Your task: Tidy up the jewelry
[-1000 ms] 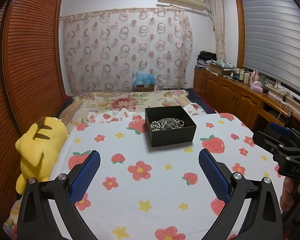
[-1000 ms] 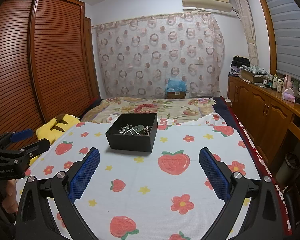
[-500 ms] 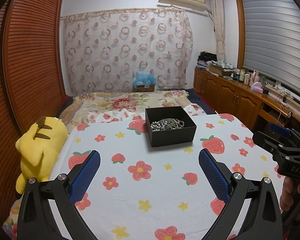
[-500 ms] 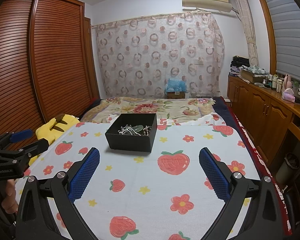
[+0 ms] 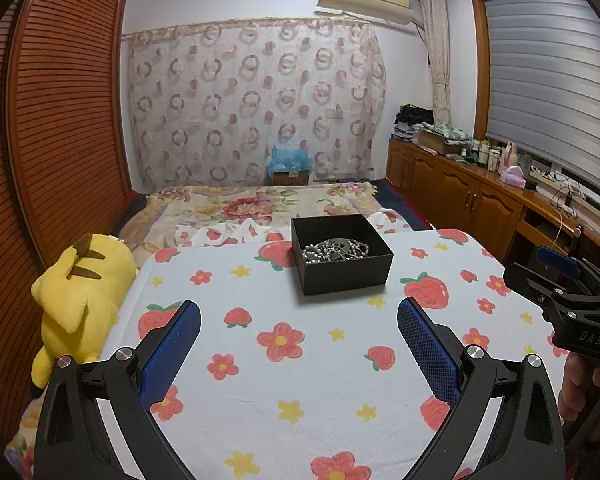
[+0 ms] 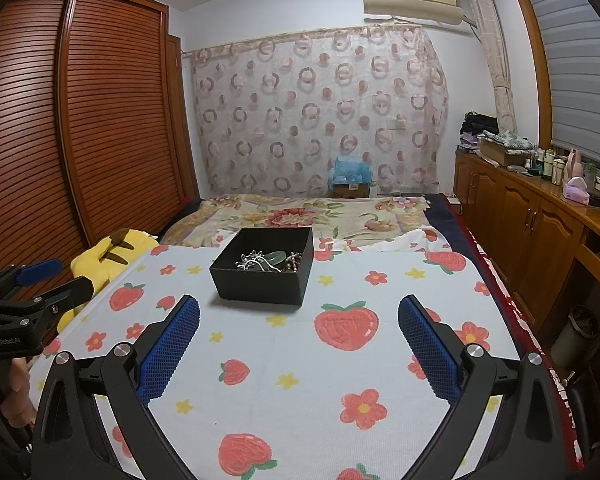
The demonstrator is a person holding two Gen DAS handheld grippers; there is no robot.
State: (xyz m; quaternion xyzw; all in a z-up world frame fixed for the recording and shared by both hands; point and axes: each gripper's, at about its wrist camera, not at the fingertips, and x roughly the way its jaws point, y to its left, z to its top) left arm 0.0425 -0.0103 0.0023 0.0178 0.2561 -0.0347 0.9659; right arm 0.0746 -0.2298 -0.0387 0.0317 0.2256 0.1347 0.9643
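Blk box (image 5: 342,254), open top, tangled beads (image 5: 335,249) inside

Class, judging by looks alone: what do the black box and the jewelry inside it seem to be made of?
Black box: probably matte cardboard, given its thin straight walls and dull, unreflective surface. Jewelry: silvery bead chains, likely metal, glinting; one pale green smooth piece, possibly jade or glass.
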